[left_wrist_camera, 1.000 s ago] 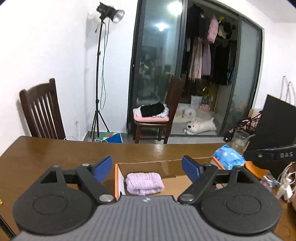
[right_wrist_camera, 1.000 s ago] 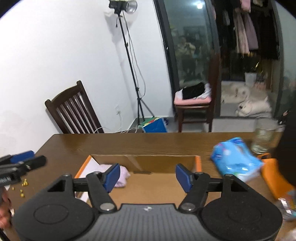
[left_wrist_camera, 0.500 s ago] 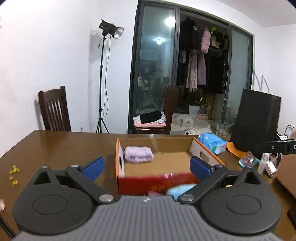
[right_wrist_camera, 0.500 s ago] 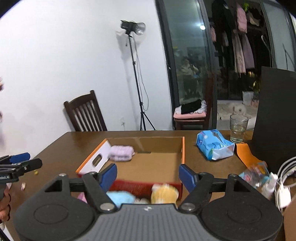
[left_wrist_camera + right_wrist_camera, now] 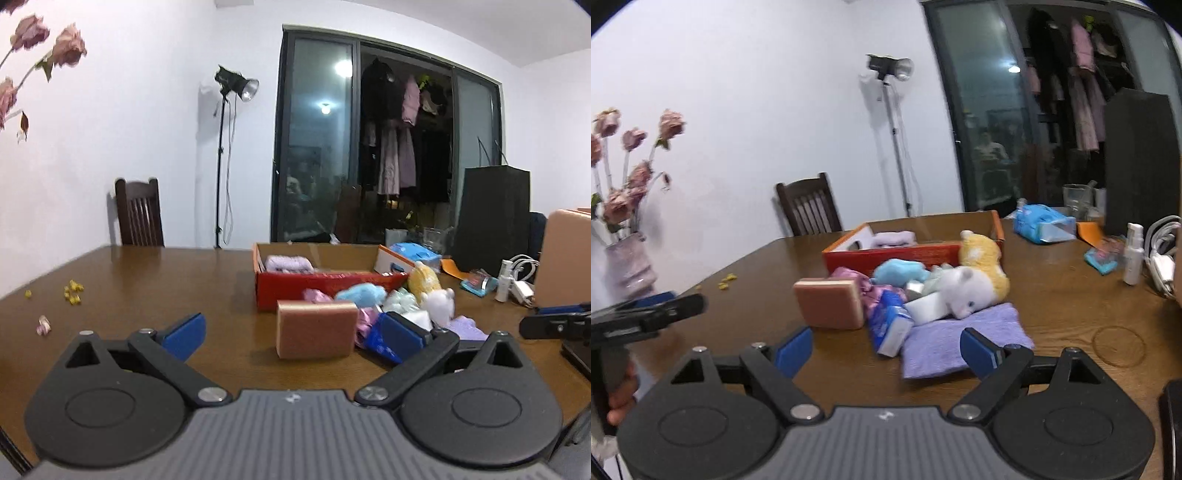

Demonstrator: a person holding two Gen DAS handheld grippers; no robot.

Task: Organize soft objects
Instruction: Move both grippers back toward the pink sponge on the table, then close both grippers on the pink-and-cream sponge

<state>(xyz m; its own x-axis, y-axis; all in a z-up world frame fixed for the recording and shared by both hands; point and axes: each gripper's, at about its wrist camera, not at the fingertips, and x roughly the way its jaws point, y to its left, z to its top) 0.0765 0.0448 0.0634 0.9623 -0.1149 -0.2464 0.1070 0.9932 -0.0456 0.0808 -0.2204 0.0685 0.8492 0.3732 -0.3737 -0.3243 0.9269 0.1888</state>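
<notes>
Left wrist view: both your grippers (image 5: 291, 330) (image 5: 886, 349) have pulled back from the cardboard box (image 5: 325, 286), jaws just opened wide and empty. The sponge (image 5: 316, 328) and plush toys (image 5: 967, 290) now lie before you, still outside it.

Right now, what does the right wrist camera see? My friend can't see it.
An open hand-held gripper points at a pile of soft things on a brown table: a white plush animal, a yellow plush, a blue plush, a sponge and a purple cloth. Behind them is a red cardboard box.
</notes>
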